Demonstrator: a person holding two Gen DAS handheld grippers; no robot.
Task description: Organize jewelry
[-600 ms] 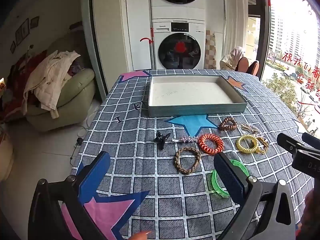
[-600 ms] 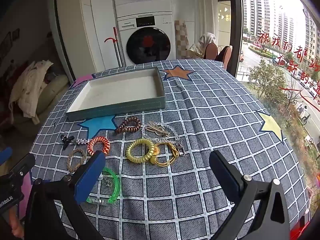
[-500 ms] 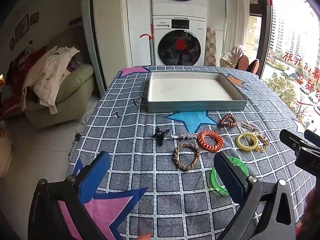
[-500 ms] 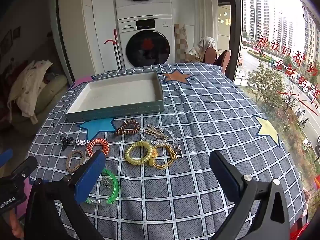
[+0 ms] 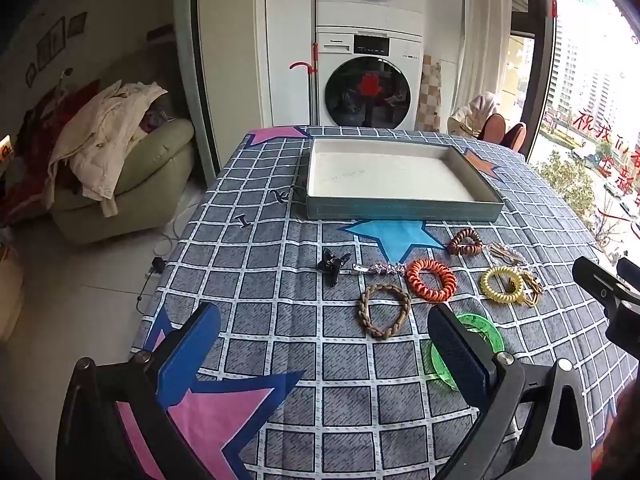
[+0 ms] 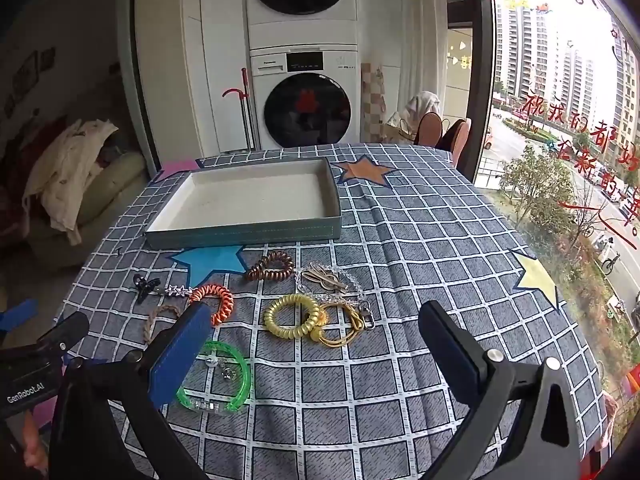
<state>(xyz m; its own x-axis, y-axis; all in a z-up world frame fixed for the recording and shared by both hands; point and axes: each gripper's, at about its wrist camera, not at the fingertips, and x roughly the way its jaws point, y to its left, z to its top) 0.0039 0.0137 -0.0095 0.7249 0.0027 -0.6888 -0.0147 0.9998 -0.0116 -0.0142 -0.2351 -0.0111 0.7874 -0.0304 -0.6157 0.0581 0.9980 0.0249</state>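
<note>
A shallow grey-blue tray [image 5: 400,209] [image 6: 244,236] with a white floor stands empty at the far middle of the table. In front of it lie an orange coil band [image 5: 431,279] [image 6: 218,298], a yellow coil band [image 5: 502,284] [image 6: 292,316], a brown coil band [image 5: 464,241] [image 6: 270,266], a braided brown bracelet [image 5: 384,310], a green bangle [image 5: 486,332] [image 6: 218,380], a black claw clip [image 5: 332,262] [image 6: 145,285] and a gold chain [image 6: 344,326]. My left gripper [image 5: 324,344] is open above the near cloth. My right gripper [image 6: 316,340] is open, short of the yellow band.
A checked grey tablecloth [image 5: 280,312] with coloured stars covers the table. Stacked washing machines [image 5: 368,88] stand behind it, a green armchair [image 5: 132,184] with clothes at the left, a window [image 6: 568,120] at the right. Two small dark clips [image 5: 244,220] lie left of the tray.
Both grippers have drawn back and tilted up a little, so the table and the jewellery sit lower in both views. Both stay open; nothing on the table has moved.
</note>
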